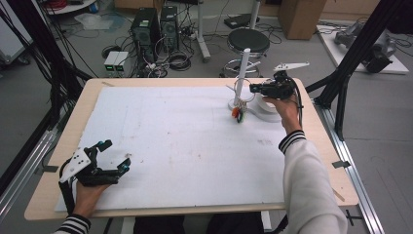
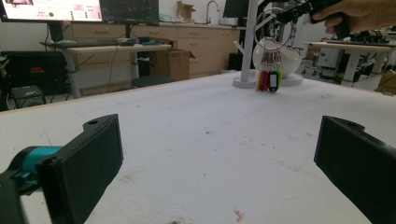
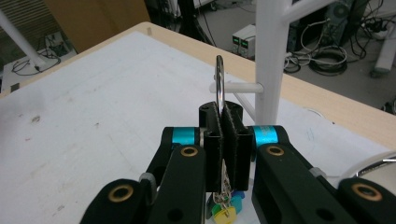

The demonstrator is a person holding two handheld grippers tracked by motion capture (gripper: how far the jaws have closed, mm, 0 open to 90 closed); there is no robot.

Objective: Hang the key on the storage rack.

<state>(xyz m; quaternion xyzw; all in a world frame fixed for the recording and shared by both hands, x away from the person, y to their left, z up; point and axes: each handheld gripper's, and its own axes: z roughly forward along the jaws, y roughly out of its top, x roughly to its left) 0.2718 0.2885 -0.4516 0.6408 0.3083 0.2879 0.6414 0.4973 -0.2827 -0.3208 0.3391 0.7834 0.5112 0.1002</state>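
metal key ring [image 3: 219, 79] clamped in right gripper [image 3: 224, 135], beside white stand [image 3: 271, 60].

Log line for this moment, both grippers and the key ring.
left gripper: open, idle near table edge | right gripper: shut on key ring | ring beside white stand peg | tags dangling

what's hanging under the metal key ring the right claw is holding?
Coloured plastic key tags hang under the large metal key ring, pinched by the right claw. In the right gripper view, the jaws cover most of them.
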